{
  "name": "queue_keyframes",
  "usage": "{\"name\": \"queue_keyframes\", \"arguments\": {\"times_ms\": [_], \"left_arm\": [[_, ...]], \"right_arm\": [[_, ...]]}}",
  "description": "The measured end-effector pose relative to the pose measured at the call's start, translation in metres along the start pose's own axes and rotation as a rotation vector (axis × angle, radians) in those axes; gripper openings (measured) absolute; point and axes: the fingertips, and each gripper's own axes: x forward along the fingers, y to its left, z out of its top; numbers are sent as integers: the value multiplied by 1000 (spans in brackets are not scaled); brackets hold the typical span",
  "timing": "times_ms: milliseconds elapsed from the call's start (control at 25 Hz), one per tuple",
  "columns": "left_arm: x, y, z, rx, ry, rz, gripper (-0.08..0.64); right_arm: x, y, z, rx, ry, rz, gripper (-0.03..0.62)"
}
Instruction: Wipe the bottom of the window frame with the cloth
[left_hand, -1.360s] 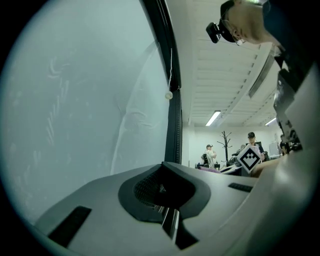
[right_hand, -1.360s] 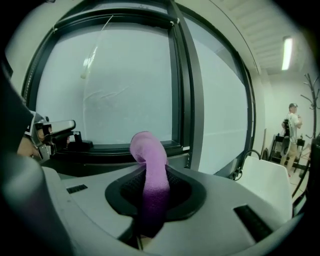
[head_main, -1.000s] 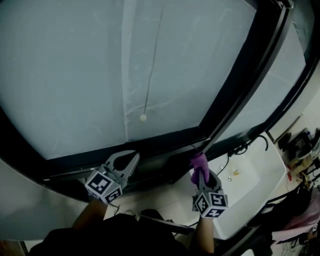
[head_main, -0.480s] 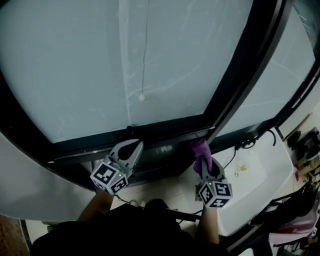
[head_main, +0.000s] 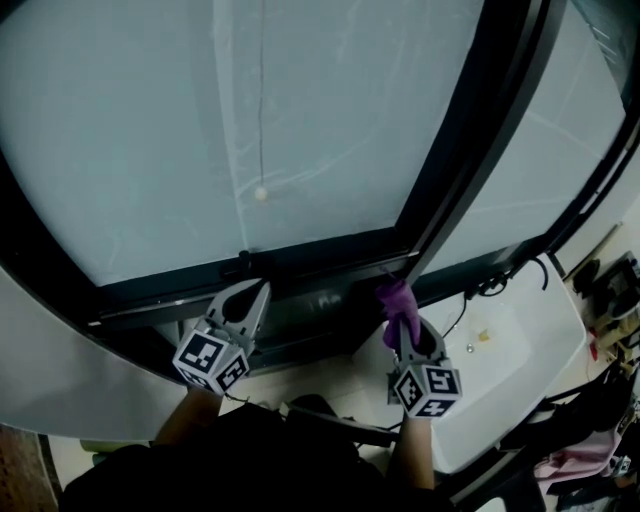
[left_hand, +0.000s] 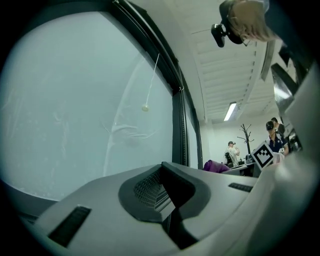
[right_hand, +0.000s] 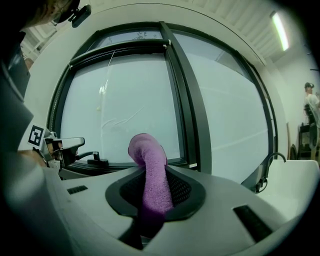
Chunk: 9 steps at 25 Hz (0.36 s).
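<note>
The purple cloth is pinched in my right gripper, which is shut on it. Its free end reaches up to the black bottom rail of the window frame, just beside the upright mullion. In the right gripper view the cloth stands up between the jaws of the right gripper and curls at the top in front of the rail. My left gripper is held left of it below the same rail. Its jaws in the left gripper view meet with nothing between them.
A blind cord with a bead hangs in front of the glass. A small black latch sits on the rail above the left gripper. A white ledge with a black cable lies to the right. People stand far off.
Both grippers have risen slightly toward the bottom rail, and the cloth's tip now sits at the rail beside the mullion. Both grips look unchanged.
</note>
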Motion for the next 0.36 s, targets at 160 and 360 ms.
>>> {"name": "queue_keyframes", "arguments": {"times_ms": [160,360], "left_arm": [[-1,-11,14,43,-57,-28,3],[4,-38,32,52,-82,-137,3]], "right_arm": [[-3,1,-1,3,-4,11,72],[-4,1,-4,18,-2,28,72]]}}
